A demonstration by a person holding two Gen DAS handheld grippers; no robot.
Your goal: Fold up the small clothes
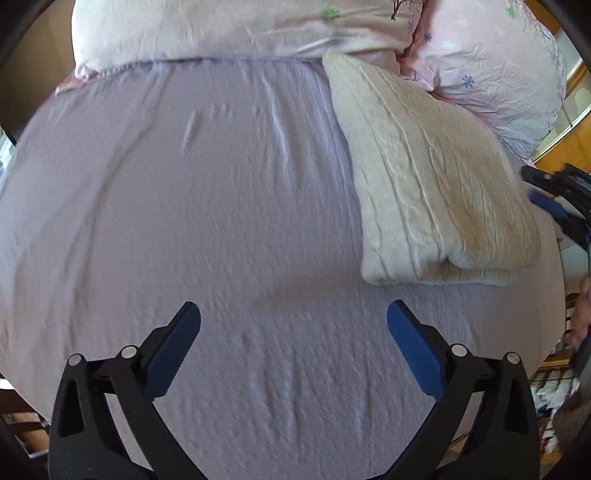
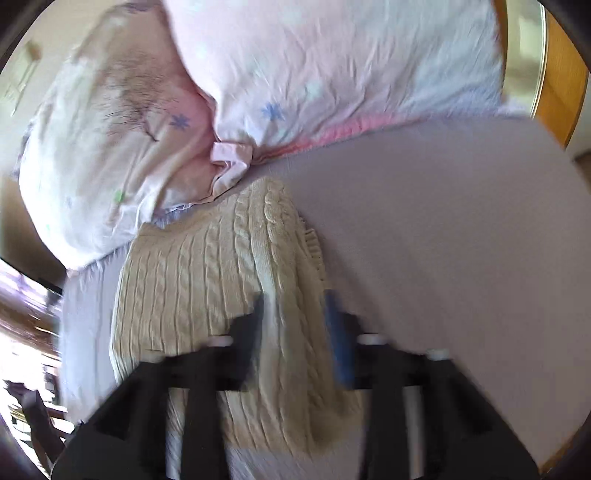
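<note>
Right gripper (image 2: 295, 321) is working the folded sweater at the bed's right edge.

The cream cable-knit sweater (image 1: 428, 177) is lying on the lilac bedsheet (image 1: 184, 221), its long axis running toward the floral pillows (image 1: 240, 29). Right fingers are straddling its near edge, grip uncertain through blur; the left gripper (image 1: 293, 345) is hovering with its fingers spread, well apart.

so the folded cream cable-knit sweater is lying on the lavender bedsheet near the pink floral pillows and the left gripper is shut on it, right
Not quite. The left gripper is open over bare lavender bedsheet, as the left wrist view shows. The folded cream cable-knit sweater does lie near the pink floral pillows; the right wrist view is blurred, but the right gripper appears to straddle the sweater's edge.
</note>
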